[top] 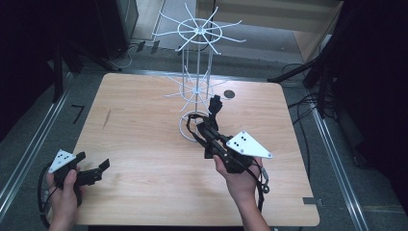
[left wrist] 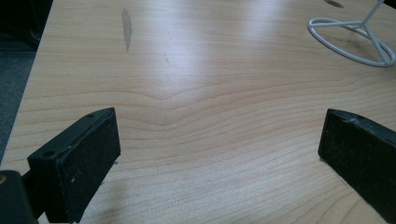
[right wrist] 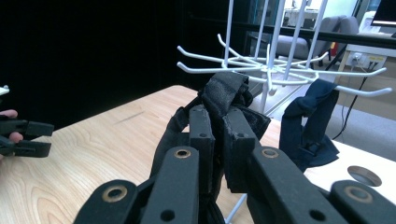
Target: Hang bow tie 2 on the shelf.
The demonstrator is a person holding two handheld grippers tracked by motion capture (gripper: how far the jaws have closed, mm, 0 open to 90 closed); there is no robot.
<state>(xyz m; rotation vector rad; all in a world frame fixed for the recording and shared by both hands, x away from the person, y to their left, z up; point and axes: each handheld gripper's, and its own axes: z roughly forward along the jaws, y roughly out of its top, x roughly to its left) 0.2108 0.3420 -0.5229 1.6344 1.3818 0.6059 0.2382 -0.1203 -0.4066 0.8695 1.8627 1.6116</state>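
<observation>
Right gripper (right wrist: 218,140): jaws clenched on a black fabric strap (right wrist: 229,95), held just in front of the white wire rack (top: 196,72) at the far middle of the tabletop (top: 144,144), near its lower ring of hooks. A second dark strap (right wrist: 308,121) hangs from one lower hook, just beside the held one. Left gripper (top: 91,171): jaws released wide with nothing between them, low over the near left tabletop, well apart from the rack.
</observation>
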